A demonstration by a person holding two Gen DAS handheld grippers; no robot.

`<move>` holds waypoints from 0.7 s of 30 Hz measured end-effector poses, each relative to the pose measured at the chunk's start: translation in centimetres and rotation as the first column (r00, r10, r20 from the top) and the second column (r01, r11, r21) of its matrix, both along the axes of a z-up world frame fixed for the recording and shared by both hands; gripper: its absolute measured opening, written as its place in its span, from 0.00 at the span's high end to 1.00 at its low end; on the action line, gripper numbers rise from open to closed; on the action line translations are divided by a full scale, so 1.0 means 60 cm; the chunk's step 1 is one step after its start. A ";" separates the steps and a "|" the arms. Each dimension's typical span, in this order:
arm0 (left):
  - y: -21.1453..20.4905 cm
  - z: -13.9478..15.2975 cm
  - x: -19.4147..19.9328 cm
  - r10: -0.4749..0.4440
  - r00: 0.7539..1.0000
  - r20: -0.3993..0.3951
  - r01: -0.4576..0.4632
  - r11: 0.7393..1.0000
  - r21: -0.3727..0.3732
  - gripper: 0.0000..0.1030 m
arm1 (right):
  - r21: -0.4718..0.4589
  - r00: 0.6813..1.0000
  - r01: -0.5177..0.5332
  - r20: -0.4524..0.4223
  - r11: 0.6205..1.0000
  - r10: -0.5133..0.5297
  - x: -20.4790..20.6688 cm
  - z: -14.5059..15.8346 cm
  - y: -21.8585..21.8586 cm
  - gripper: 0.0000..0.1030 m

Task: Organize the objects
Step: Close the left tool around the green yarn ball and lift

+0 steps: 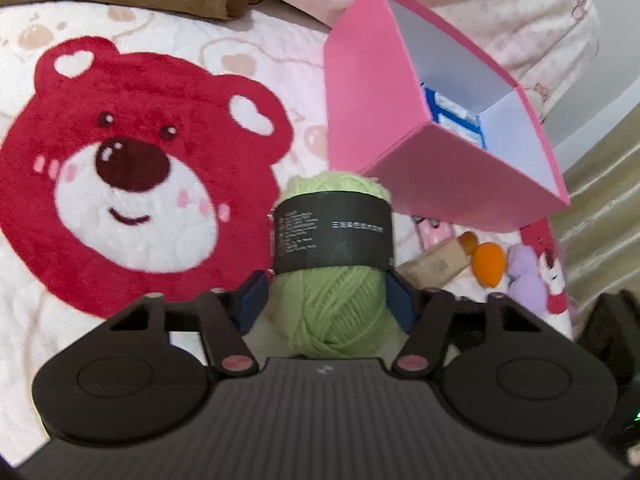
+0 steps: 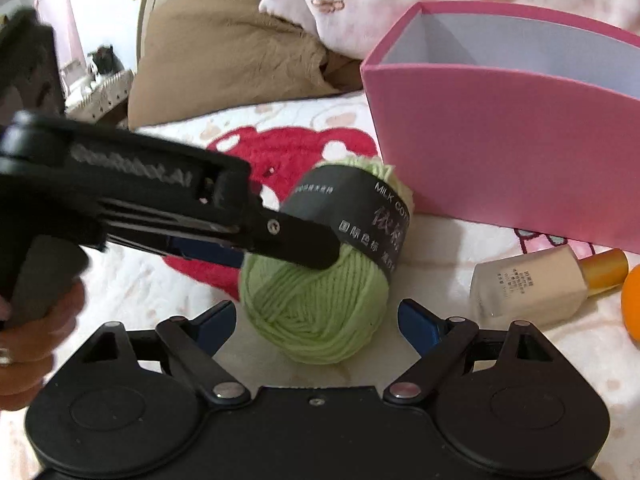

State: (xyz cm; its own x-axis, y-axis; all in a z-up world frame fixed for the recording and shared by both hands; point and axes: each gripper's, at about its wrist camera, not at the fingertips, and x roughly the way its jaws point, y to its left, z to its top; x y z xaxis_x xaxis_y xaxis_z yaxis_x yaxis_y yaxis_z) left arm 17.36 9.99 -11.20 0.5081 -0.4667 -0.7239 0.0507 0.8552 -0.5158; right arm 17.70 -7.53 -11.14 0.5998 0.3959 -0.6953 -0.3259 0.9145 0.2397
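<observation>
A ball of soft, pale green yarn [image 1: 334, 288], wound in thick strands and girdled by a matte black paper band [image 1: 334, 236], sits clamped between the blue-padded fingers of the left gripper [image 1: 328, 300], lifted over a plush white bedspread [image 1: 168, 28] bearing a large fuzzy red bear face [image 1: 132, 168]. From the right wrist view, the left gripper [image 2: 288, 240] reaches in from the left edge, its black finger pressed against the yarn [image 2: 316, 312] just below the band [image 2: 360, 216], which reads "MILK COT…" in white capitals beside rows of Chinese characters. Blurred white lettering runs along the side of that gripper's body.

The right gripper [image 2: 316, 320] hangs spread wide, its blue pads either side of the yarn and holding nothing.

Just beyond the yarn stands a smooth pink cardboard box [image 1: 400, 120] with a white interior, open at the top; a blue-and-white packet [image 1: 456, 116] lies inside it. Beside the box on the bedspread lies a cream rectangular bottle [image 2: 528, 284] with a gold cap and small dark print too fine to read, next to an orange teardrop sponge [image 1: 486, 262] and a fluffy lilac skein [image 1: 526, 276]. A tan pillow [image 2: 224, 48] rests behind.
</observation>
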 end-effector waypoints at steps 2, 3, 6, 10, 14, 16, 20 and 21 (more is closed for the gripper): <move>-0.008 0.000 0.001 -0.003 1.000 0.000 0.003 1.000 0.010 0.47 | 0.001 1.000 0.005 0.007 1.000 -0.005 0.001 -0.003 -0.003 0.21; -0.013 0.002 0.000 -0.011 1.000 0.006 0.011 1.000 0.016 0.49 | 0.009 1.000 0.012 0.021 1.000 -0.012 -0.002 -0.005 -0.007 0.24; -0.015 0.006 -0.011 0.018 0.999 -0.043 -0.020 0.999 -0.049 0.51 | 0.017 0.998 0.012 0.067 1.000 -0.013 -0.021 0.001 -0.007 0.32; -0.032 0.016 -0.029 0.010 1.000 -0.029 -0.009 1.000 0.010 0.52 | -0.076 0.993 -0.019 0.114 0.997 0.028 -0.044 0.013 0.013 0.37; -0.047 0.033 -0.046 -0.009 1.000 -0.030 0.010 0.999 0.053 0.52 | -0.088 0.993 -0.032 0.110 0.996 0.042 -0.059 0.028 0.010 0.39; -0.055 0.043 -0.055 -0.021 0.999 -0.044 0.024 0.998 0.059 0.52 | -0.095 0.993 -0.039 0.111 0.995 0.049 -0.063 0.032 0.011 0.39; -0.057 0.065 -0.070 -0.003 0.998 -0.058 0.004 1.000 0.004 0.52 | -0.107 0.989 -0.028 0.143 0.994 0.043 -0.089 0.054 -0.006 0.39; -0.057 0.074 -0.070 0.014 0.997 -0.072 -0.015 1.000 -0.018 0.52 | -0.106 0.987 -0.017 0.158 0.994 0.033 -0.095 0.065 -0.008 0.39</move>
State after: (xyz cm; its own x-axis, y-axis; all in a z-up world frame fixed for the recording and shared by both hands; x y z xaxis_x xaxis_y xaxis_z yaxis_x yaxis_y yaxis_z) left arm 13.15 6.58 -6.74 0.4620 -0.4732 -0.7501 0.0005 0.8459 -0.5333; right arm 12.02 -7.98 -7.24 0.6969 0.3427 -0.6300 -0.3752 0.9229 0.0870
